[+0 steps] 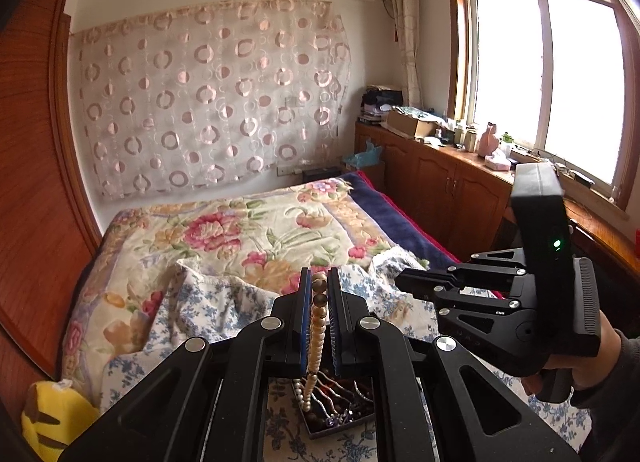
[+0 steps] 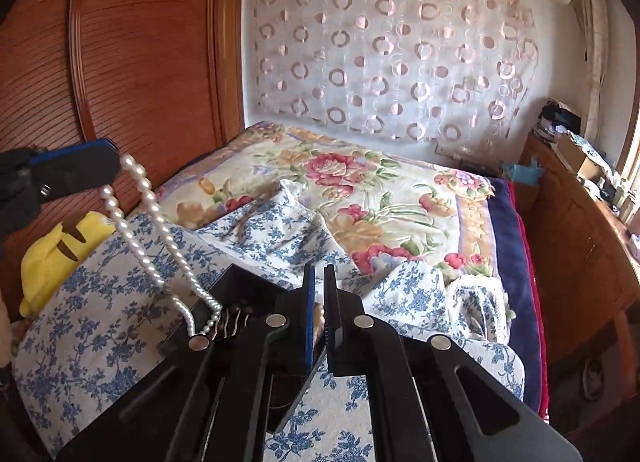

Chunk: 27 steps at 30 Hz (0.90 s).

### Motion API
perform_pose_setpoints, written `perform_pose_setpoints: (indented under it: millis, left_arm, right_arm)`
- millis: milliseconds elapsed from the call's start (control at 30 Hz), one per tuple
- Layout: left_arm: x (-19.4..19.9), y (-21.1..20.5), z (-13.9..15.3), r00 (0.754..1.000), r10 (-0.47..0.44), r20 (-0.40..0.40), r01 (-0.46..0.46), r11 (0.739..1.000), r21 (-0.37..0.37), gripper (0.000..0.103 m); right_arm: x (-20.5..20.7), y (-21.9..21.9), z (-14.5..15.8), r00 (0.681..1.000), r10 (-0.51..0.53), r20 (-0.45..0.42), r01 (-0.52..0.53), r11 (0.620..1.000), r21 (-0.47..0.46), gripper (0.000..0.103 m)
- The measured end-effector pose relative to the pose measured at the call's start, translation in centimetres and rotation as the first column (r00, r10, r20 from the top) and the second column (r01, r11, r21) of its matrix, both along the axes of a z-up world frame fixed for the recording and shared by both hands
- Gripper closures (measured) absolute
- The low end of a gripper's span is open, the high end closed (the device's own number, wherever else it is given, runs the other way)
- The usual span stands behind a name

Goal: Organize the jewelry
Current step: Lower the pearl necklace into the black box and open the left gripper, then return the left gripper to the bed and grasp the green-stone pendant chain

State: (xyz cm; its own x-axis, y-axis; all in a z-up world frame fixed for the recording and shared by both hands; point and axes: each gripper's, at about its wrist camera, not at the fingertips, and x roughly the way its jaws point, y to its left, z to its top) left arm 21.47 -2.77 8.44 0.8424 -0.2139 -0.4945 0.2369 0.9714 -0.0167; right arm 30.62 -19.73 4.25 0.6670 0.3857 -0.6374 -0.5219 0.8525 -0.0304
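Glossy white beads make up the pearl necklace [image 2: 138,181], the left gripper [image 1: 319,282] is matt black plastic with bright metal pins, the quilt [image 2: 360,181] soft printed cloth.
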Motion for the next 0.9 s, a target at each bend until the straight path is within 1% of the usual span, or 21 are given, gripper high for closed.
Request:
perform_pose_setpoints:
  millis: [67,200,300,333,367,500,567,667,767,900]
  left_arm:
    - [-0.1,0.0,-0.8,1.000,-0.003,-0.010,0.003,1.000,-0.005,0.096]
    - [-0.2,-0.4,-1.6,1.000,-0.010,-0.024,0.010,1.000,0.005,0.096]
    - [-0.5,-0.5,-2.3,0.999,-0.012,-0.041,0.012,1.000,0.007,0.096]
    - [-0.6,-0.4,-2.5,0.999,-0.011,-0.043,0.012,1.000,0.005,0.091]
    - [-0.7,-0.3,-2.6,0.999,-0.010,-0.047,0.011,1.000,0.004,0.083]
    - [-1.9,0.3,-3.7,0.998,-0.020,-0.057,0.019,1.000,-0.007,0.077]
    - [-2.6,0.6,-4.5,0.997,-0.018,-0.069,0.018,1.000,-0.008,0.072]
    - [-3.7,1.0,-5.6,0.996,-0.011,-0.084,0.012,1.000,0.011,0.067]
    - [-4.9,1.6,-7.0,0.995,-0.004,-0.104,0.006,1.000,0.021,0.064]
    - [-6.2,2.3,-9.0,0.991,0.005,-0.137,0.001,0.999,0.042,0.064]
  right_arm:
    - [-0.1,-0.3,-0.1,1.000,0.005,-0.009,-0.005,1.000,0.009,0.097]
    - [-0.6,-0.7,-0.2,1.000,0.006,-0.002,-0.006,1.000,0.001,0.097]
    - [-1.5,-1.2,-0.3,1.000,0.005,0.001,-0.005,1.000,0.011,0.097]
    - [-1.8,-1.3,-0.3,1.000,0.008,0.002,-0.008,1.000,0.015,0.097]
    - [-2.3,-1.5,-0.5,1.000,0.013,0.002,-0.013,1.000,0.018,0.097]
    - [-3.9,-2.3,-1.4,1.000,0.027,-0.005,-0.027,0.999,0.029,0.097]
    - [-4.9,-2.6,-2.1,0.999,0.037,-0.014,-0.036,0.999,0.037,0.097]
    - [-6.5,-2.9,-3.2,0.998,0.058,-0.028,-0.057,0.997,0.046,0.097]
    - [-8.1,-2.9,-4.6,0.995,0.081,-0.053,-0.079,0.996,0.052,0.097]
    - [-9.9,-2.2,-6.5,0.991,0.107,-0.076,-0.105,0.994,0.030,0.097]
